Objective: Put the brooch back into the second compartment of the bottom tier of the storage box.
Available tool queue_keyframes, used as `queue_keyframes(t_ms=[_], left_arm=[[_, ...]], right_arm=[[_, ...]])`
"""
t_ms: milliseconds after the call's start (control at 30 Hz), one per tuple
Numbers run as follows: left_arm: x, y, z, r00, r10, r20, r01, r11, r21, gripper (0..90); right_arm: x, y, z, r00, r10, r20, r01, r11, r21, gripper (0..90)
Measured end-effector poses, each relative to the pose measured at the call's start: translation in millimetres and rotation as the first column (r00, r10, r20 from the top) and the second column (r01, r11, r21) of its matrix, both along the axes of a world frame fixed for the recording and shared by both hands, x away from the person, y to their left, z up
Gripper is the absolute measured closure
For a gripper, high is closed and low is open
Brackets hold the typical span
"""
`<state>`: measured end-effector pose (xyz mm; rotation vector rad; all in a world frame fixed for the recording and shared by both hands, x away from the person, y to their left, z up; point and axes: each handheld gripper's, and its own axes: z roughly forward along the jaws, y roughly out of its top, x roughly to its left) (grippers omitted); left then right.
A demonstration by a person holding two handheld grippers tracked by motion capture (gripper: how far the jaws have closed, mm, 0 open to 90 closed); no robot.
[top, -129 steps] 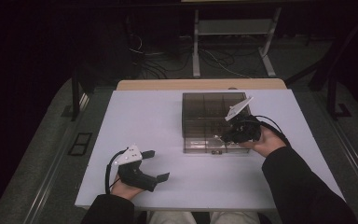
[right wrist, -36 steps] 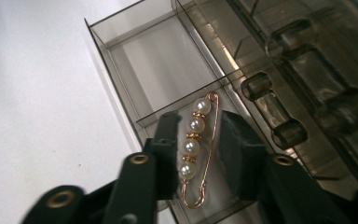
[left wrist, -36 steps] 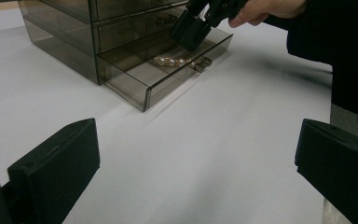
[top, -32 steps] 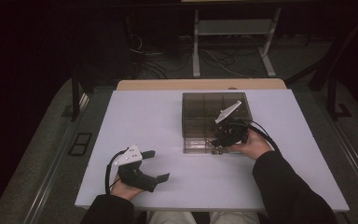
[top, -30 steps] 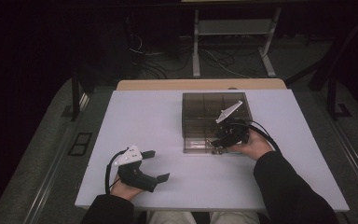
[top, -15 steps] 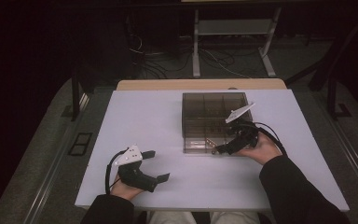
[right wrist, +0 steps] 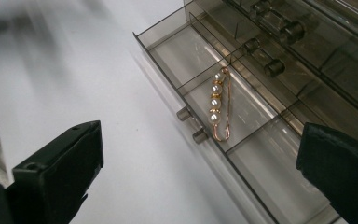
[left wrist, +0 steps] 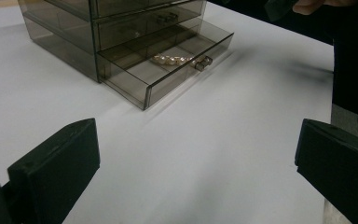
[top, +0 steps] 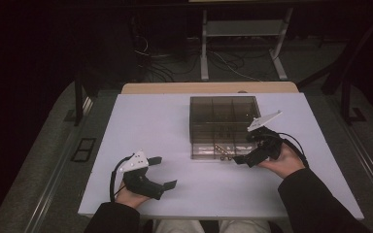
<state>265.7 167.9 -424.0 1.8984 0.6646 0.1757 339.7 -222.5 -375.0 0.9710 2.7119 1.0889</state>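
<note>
A smoky clear drawer box (top: 223, 116) stands on the white table (top: 175, 126), its bottom drawer (right wrist: 242, 116) pulled out. A gold pin with several pearls (right wrist: 216, 103) lies in the drawer's middle compartment, also visible as the pearl pin (left wrist: 172, 59) and the pearl pin (top: 222, 148). My right gripper (top: 246, 148) hovers just right of the drawer front. Its jaws have just been opening and now stand wide, with nothing between them; the right gripper (right wrist: 200, 177) looks down at the drawer. My left gripper (top: 164, 171) rests open at the near left, and the left gripper (left wrist: 196, 172) faces the box.
Two small knobs (right wrist: 192, 125) stick out of the drawer front. Upper drawers (right wrist: 279, 32) of the box are closed. A wooden strip (top: 209, 88) borders the table's far edge; a metal stand (top: 243, 43) and cables lie on the dark floor beyond.
My right gripper has drawn back to the right from above the open drawer and its jaws have spread apart. The left gripper has stayed put.
</note>
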Motion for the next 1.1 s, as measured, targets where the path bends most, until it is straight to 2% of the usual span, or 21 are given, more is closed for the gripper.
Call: queue_keyframes(t_ms=[633, 1100], left_arm=[[0.2, 0.3, -0.2, 1.0, 0.003, 0.0, -0.003, 1.0, 0.001, 0.0], [0.4, 0.6, -0.4, 1.0, 0.008, -0.002, -0.008, 1.0, 0.004, 0.0]], right_arm=[[-25.8, -35.1, -4.8, 0.9966, -0.082, 0.008, 0.081, 0.993, 0.081, 0.4], [-48.2, -58.5, -20.4, 0.99, -0.141, -0.006, 0.14, 0.978, 0.157, 0.4]])
